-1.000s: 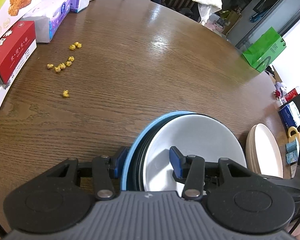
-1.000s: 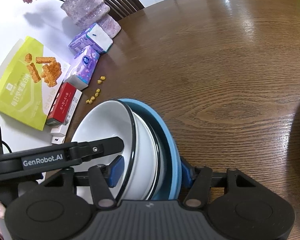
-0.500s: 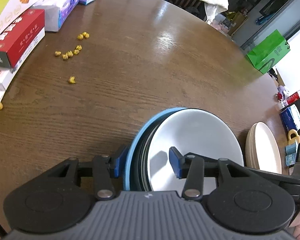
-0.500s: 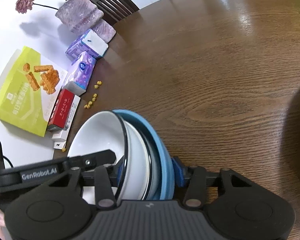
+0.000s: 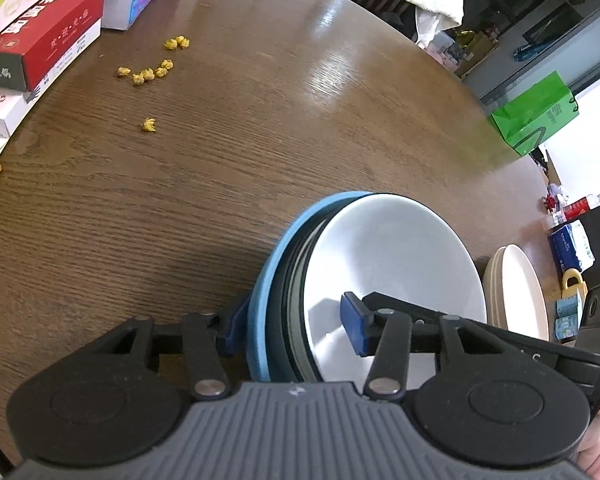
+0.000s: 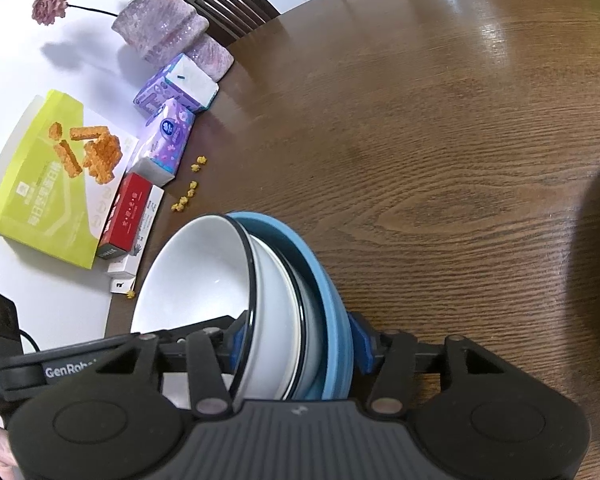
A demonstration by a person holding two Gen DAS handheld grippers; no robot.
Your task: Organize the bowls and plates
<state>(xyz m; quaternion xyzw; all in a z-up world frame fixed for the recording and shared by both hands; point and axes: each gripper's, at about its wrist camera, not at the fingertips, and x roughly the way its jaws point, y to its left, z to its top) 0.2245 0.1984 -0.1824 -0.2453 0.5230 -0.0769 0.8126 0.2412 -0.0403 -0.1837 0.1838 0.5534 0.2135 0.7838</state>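
Two grippers on bowl stack (image 5: pixel 380 264) | wooden table (image 5: pixel 220 160) | yellow crumbs (image 5: pixel 148 74)

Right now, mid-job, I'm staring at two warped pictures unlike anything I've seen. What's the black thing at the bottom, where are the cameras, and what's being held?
Each picture comes from a fisheye camera mounted on a hand-held two-finger gripper, looking forward along its fingers. A person carries one in each hand. The black frame with blue pads at the bottom is the gripper itself.

In the left wrist view, the left gripper clamps the rim of a stack of dishes: a white bowl nested over a blue plate. In the right wrist view, the right gripper pinches the same stack from the other side. Its jaws are opening slightly, though the pads touch the stack.

On the wooden table lie yellow crumbs, a red box, tissue packs and, off to one side, cream plates.
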